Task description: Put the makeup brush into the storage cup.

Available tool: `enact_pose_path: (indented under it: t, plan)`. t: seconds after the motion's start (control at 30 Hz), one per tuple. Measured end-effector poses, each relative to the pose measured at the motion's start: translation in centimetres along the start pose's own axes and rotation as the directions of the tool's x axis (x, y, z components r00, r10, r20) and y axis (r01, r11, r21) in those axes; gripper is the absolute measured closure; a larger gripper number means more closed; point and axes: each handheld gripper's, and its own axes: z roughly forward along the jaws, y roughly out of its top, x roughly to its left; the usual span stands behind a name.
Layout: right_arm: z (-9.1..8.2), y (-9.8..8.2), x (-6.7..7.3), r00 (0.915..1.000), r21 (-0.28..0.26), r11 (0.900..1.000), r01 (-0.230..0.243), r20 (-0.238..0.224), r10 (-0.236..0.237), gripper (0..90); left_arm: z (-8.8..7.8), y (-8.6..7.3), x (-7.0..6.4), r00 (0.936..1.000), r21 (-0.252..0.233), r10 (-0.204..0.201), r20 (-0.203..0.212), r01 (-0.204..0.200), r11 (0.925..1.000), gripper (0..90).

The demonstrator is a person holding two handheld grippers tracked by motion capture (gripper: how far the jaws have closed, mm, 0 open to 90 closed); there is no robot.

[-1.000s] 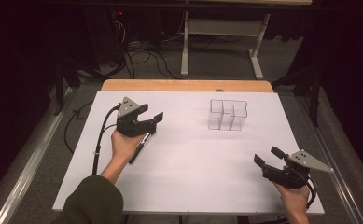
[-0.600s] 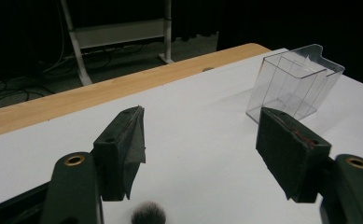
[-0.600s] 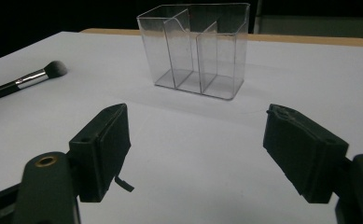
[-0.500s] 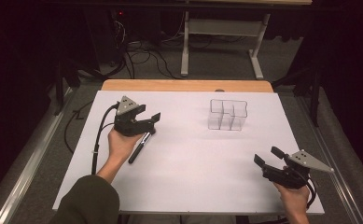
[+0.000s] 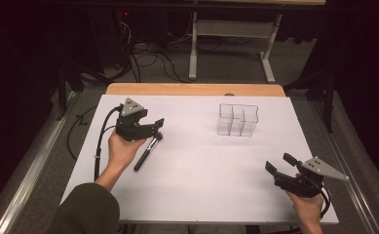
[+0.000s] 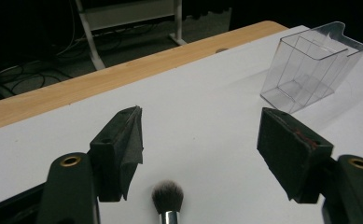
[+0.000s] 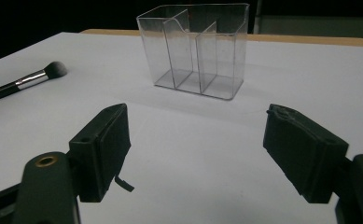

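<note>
High view: white table [image 5: 197,170], wooden edge at far side, dark room with cables on floor behind. Left gripper [image 5: 157,126] just above brush [image 5: 147,152], jaws spread, nothing held. Brush flat on table, bristles toward far side. Clear box [image 5: 237,119] well apart to right. Right gripper [image 5: 278,164] near front right corner, jaws apart, empty.

Left gripper view: brush head [image 6: 167,196] between spread jaws, lying on table; clear box [image 6: 310,70] ahead at right.

Right gripper view: jaws wide, empty; clear box [image 7: 198,49] ahead, three compartments; brush [image 7: 25,81] far left.

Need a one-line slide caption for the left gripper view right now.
Left gripper, jaws open, poised above a makeup brush on the white table; empty clear organizer beyond.
</note>
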Motion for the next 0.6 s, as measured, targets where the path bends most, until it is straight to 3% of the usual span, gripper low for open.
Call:
enact_pose_path:
  t: [0.1,0.27,0.43,0.6]
  plan:
    - [0.02,0.01,-0.01,1.0000,0.000,1.000,-0.005,0.001,0.005,24.5,-0.12,0.23,0.04,1.0000,0.016,0.006,0.002,-0.006,0.9998,31.3]
    - [-0.02,0.01,0.04,1.0000,-0.003,1.000,-0.005,-0.003,0.005,24.5,-0.08,0.47,0.24,0.9995,0.056,-0.020,0.022,0.019,0.9983,31.5]
    - [0.01,0.01,-0.03,1.0000,-0.003,1.000,-0.008,0.000,0.008,24.4,-0.12,0.75,0.37,0.9998,0.102,-0.009,0.016,0.008,0.9948,31.2]
    - [0.02,-0.01,-0.06,0.9999,-0.002,1.000,-0.010,-0.002,0.010,24.4,-0.46,0.94,0.45,0.9999,0.105,0.013,-0.004,-0.012,0.9943,29.8]
